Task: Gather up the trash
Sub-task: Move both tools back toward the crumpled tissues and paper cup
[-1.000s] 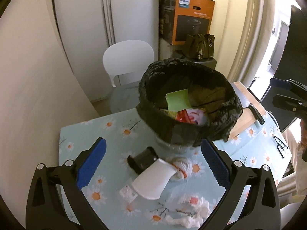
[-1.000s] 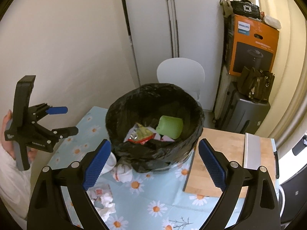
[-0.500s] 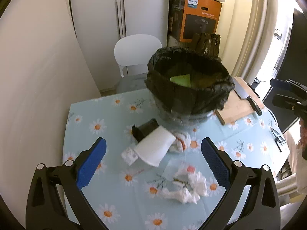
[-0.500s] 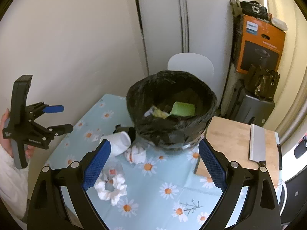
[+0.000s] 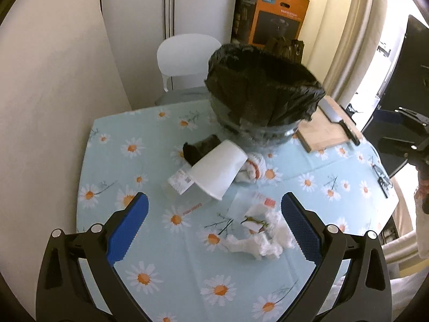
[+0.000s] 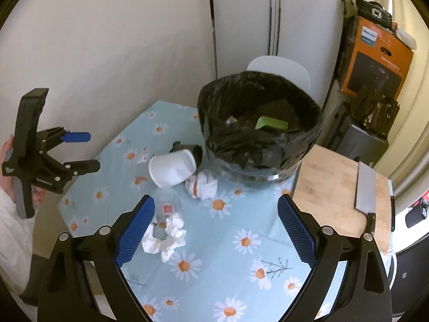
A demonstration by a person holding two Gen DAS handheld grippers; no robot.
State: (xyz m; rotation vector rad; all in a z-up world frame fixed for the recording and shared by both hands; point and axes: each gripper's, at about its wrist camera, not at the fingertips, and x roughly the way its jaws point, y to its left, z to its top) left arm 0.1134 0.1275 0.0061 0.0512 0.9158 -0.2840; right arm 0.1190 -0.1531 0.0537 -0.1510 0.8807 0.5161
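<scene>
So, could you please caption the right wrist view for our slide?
Open right gripper above crumpled tissues, a tipped paper cup and a lined bin.

A plain cream wall (image 6: 112, 40) meets tall white cupboard doors (image 6: 268, 13). A white plastic chair (image 5: 187, 56) stands behind the table's pale blue daisy-print cloth (image 5: 187, 263). An orange cardboard box (image 6: 378, 59) sits high beside cream curtains (image 5: 346, 35), where daylight enters.

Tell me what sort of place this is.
Most likely a home kitchen or dining corner: a daisy-print tablecloth covers the table, a cleaver lies on a wooden cutting board, and a white chair stands by tall cabinet doors.
</scene>
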